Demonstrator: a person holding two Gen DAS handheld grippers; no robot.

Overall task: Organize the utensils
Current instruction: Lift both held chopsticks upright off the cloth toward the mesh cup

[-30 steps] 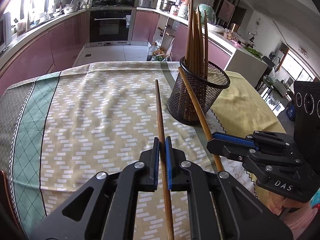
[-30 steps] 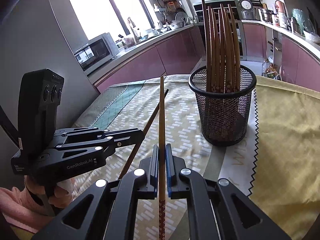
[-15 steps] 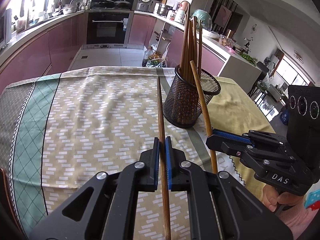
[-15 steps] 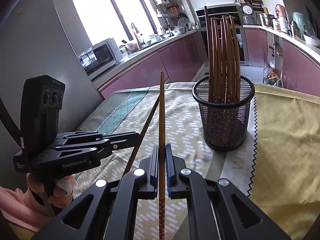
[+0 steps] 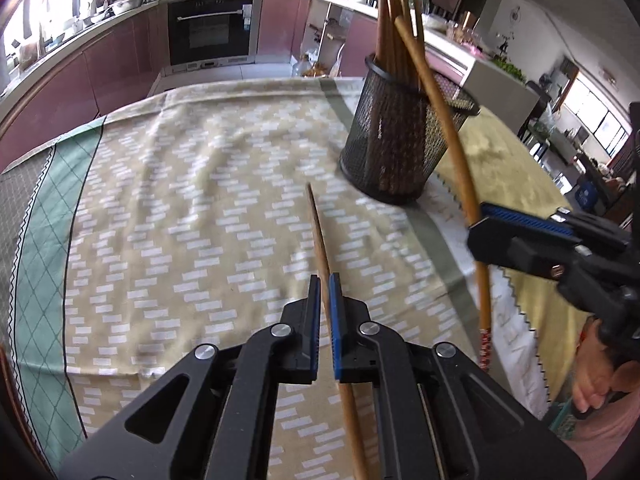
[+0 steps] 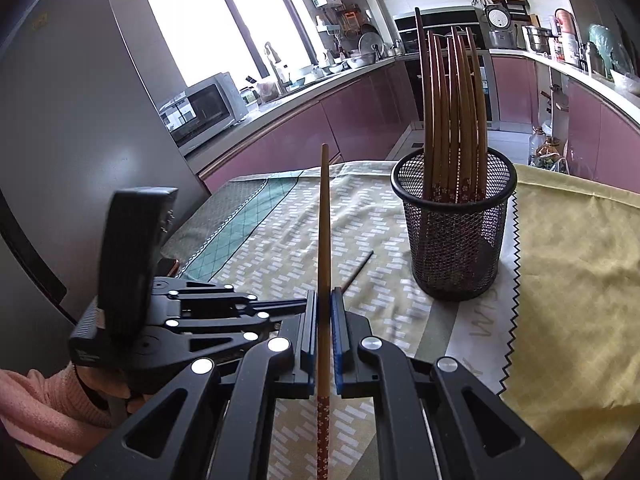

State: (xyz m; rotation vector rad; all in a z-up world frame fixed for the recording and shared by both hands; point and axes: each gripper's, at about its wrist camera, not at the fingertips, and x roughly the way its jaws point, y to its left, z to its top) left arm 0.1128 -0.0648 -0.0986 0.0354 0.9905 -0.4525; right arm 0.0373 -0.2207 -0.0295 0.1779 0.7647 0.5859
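The left gripper (image 5: pixel 324 296) is closed on a wooden chopstick (image 5: pixel 318 232), which passes between its blue pads and points forward and down – its thin tip is low over the patterned tablecloth (image 5: pixel 168 184), whether it touches the cloth I cannot tell. The right gripper (image 6: pixel 325 308) is also closed on a chopstick of its own (image 6: pixel 324 220); this one stands more upright, with the tip in the air and the decorated red end (image 6: pixel 322 432) below the pads.

The black mesh cup (image 6: pixel 454 236) stands on the table, near the border where the patterned cloth meets a yellow cloth (image 6: pixel 576 264). It holds a bundle of chopsticks (image 6: pixel 452 112) that stand with their thin tips up. In the left wrist view the right gripper's chopstick crosses in front of the cup – its tip is near the bundle above the rim.

A pink sleeve (image 6: pixel 36 404) shows behind the left gripper
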